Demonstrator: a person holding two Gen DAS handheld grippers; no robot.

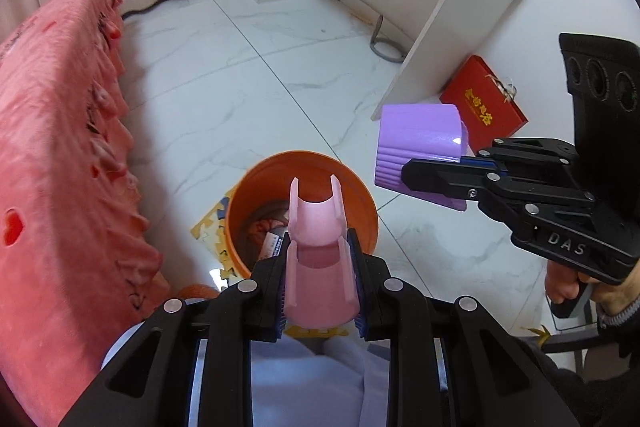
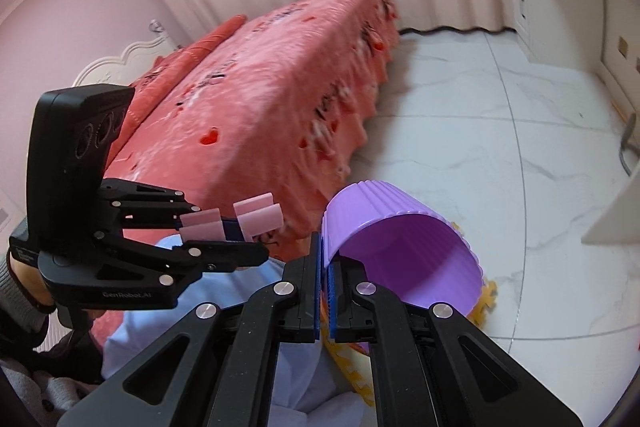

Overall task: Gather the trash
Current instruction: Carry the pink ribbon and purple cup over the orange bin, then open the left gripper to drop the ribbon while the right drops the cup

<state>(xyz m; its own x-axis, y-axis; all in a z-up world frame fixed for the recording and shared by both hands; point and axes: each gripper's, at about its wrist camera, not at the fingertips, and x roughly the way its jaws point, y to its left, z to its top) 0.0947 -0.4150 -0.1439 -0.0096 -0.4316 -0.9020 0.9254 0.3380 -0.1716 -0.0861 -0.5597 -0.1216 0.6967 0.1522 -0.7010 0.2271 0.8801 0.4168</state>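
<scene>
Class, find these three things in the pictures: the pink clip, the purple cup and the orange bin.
pink clip (image 1: 318, 267), left wrist view, its curved inner face.
purple cup (image 2: 404, 255), right wrist view, its inside wall.
orange bin (image 1: 256, 183), left wrist view, its inner wall near the rim.

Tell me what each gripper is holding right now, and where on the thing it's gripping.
The left gripper clamps a pink plastic clip piece by its two sides, above the orange bin. The right gripper pinches the purple ribbed cup by its rim wall.

Raised letters "DAS" on the right gripper (image 1: 390, 177) body; "GenRobot.AI" on the left gripper (image 2: 256, 235) body; gold characters, unreadable, on the red box (image 1: 484, 103)
</scene>
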